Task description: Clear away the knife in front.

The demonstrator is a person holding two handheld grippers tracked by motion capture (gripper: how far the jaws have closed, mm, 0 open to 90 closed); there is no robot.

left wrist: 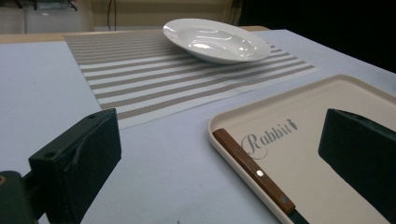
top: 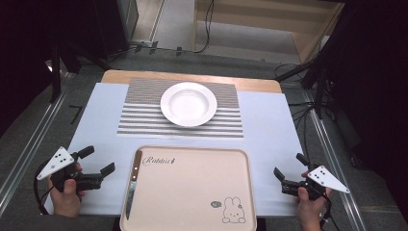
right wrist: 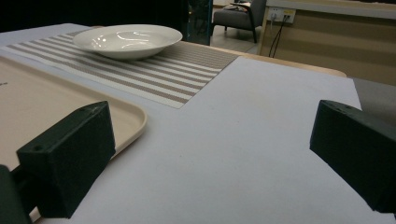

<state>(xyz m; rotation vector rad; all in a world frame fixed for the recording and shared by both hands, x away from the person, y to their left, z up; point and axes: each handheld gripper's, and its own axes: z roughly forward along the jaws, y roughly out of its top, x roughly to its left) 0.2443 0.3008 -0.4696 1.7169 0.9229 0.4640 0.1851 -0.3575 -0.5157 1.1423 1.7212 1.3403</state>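
Two grippers wait low at the near corners of the counter [top: 269,120], and we see both sets of fingers spread wide, holding nothing. Our left gripper [top: 98,161] sits just left of the tray [top: 192,192], its fingers pointing across at the knife [top: 133,183], which lies along the tray's left edge, wooden handle [left wrist: 254,170] away from us, blade toward us. Only the tray's raised rim stands between. Our right gripper [top: 288,171] hovers off the tray's right side. Beyond, a white plate [top: 188,104] rests on a striped mat [top: 139,115].
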